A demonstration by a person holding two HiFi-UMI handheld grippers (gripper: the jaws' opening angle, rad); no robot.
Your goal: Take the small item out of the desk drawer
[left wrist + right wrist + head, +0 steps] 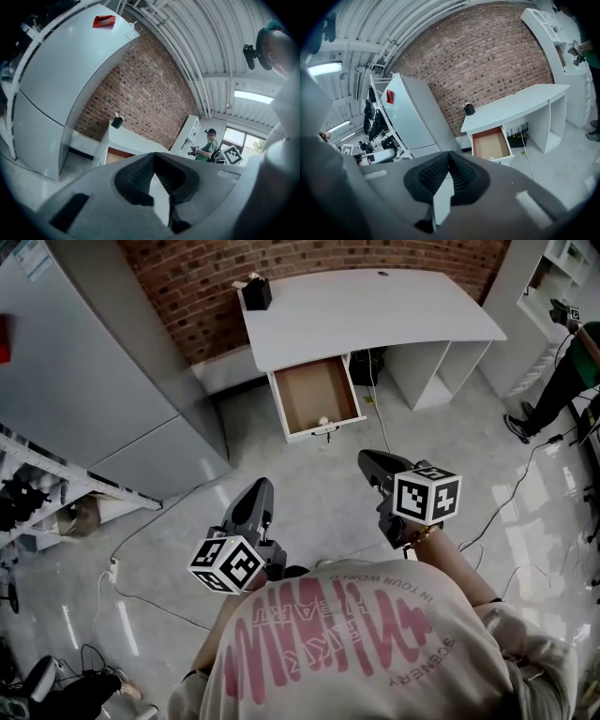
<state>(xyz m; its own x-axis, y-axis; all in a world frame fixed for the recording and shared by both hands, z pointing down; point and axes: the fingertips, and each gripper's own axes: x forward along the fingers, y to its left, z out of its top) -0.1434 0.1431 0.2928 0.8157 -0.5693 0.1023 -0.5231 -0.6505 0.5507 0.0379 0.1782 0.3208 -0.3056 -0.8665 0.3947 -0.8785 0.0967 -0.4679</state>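
Under the white desk [375,310] a drawer [314,395] stands pulled out, brown inside. A small pale item [323,422] lies at its front edge. Both grippers hover over the floor well short of the drawer, pointing toward it. My left gripper [262,485] is shut with nothing between its jaws, and the left gripper view shows its tips [153,157] meeting. My right gripper [366,457] is also shut and empty, its tips [449,154] touching in the right gripper view. That view shows the open drawer [490,145] ahead.
A tall grey cabinet [103,362] stands at the left, with a cluttered rack [37,498] below it. A black box [255,292] sits on the desk's back corner. Cables [380,427] trail across the floor. Another person [572,371] stands at the right.
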